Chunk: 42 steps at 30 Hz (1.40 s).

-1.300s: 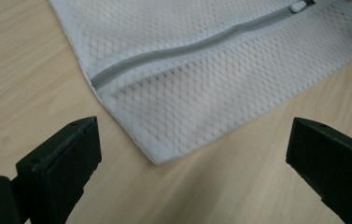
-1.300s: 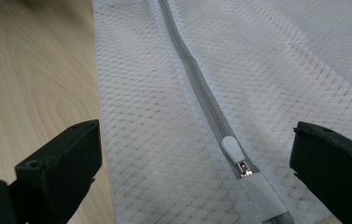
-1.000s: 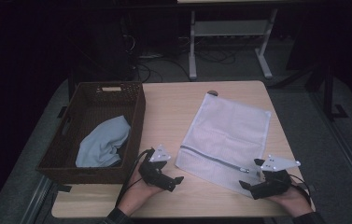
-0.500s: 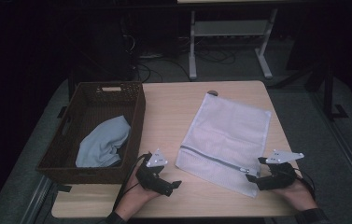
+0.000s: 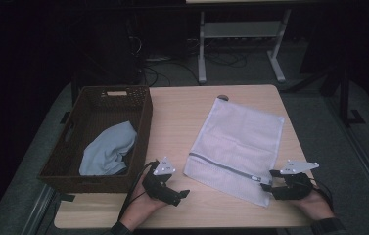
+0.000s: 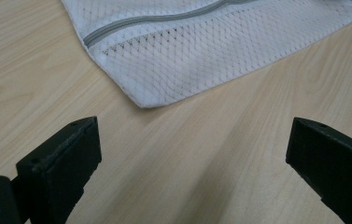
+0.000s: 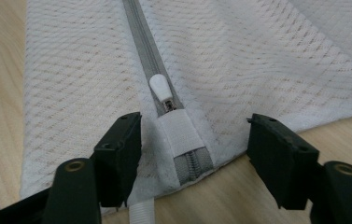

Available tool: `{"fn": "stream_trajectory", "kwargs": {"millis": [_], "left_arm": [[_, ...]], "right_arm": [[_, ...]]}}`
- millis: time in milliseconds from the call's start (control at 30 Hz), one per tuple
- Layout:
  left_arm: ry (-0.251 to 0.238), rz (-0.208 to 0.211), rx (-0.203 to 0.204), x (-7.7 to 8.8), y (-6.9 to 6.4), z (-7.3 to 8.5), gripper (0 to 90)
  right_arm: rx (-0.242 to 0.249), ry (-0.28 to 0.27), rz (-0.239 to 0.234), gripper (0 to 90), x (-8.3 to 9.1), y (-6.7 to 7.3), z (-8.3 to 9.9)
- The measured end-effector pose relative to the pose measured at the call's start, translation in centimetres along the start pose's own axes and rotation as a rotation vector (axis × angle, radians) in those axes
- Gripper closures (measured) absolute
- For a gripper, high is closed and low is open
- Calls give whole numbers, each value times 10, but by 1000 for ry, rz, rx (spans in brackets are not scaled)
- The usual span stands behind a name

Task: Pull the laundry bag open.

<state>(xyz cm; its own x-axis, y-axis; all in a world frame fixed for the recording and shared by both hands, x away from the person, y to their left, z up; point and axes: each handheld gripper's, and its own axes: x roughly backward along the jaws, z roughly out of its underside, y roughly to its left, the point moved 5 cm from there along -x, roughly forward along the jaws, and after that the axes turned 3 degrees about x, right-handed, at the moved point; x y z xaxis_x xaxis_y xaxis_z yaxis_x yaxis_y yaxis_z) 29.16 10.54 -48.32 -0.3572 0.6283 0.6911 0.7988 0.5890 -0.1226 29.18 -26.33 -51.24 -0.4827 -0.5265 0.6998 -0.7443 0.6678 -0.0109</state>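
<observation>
From the high view, your right gripper sits at the near right corner of the white mesh bag, which lies flat on the table, well apart from the wicker basket with the pale blue cloth in it. Your right gripper view adds what that view cannot resolve: the grey zipper runs up the bag, its white pull tab lying flat just above a white fabric tab at the zipper's end. That end of the zipper lies between your right jaws, which have just been closing but are not yet pressing on it; the left jaw rests on the mesh, the right one over bare wood. Your left gripper stands wide open, and its own view shows the bag's other near corner ahead of the jaws, apart from them, nothing between.
</observation>
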Motion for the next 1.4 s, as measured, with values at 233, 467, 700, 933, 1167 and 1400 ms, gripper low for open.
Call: {"fn": "stream_trajectory", "kwargs": {"millis": [233,467,700,933,1167,1400], "left_arm": [[4,4,-1,-2,-1,0,32],[8,11,2,-3,-2,1,32],[10,17,-1,-4,-2,1,41],[14,32,6,-6,-1,1,46],[5,57,17,-8,-2,-1,69],[-17,75,-11,-8,-7,-5,160]], "right_arm": [[-1,-26,-6,505,1,1,1],[-25,-39,-26,671,2,0,0],[-53,-38,-76,823,0,2,-1],[-87,-20,-89,844,-2,2,-5],[-43,-36,-123,846,-1,10,-16],[-21,-57,-133,848,-1,16,-24]]}}
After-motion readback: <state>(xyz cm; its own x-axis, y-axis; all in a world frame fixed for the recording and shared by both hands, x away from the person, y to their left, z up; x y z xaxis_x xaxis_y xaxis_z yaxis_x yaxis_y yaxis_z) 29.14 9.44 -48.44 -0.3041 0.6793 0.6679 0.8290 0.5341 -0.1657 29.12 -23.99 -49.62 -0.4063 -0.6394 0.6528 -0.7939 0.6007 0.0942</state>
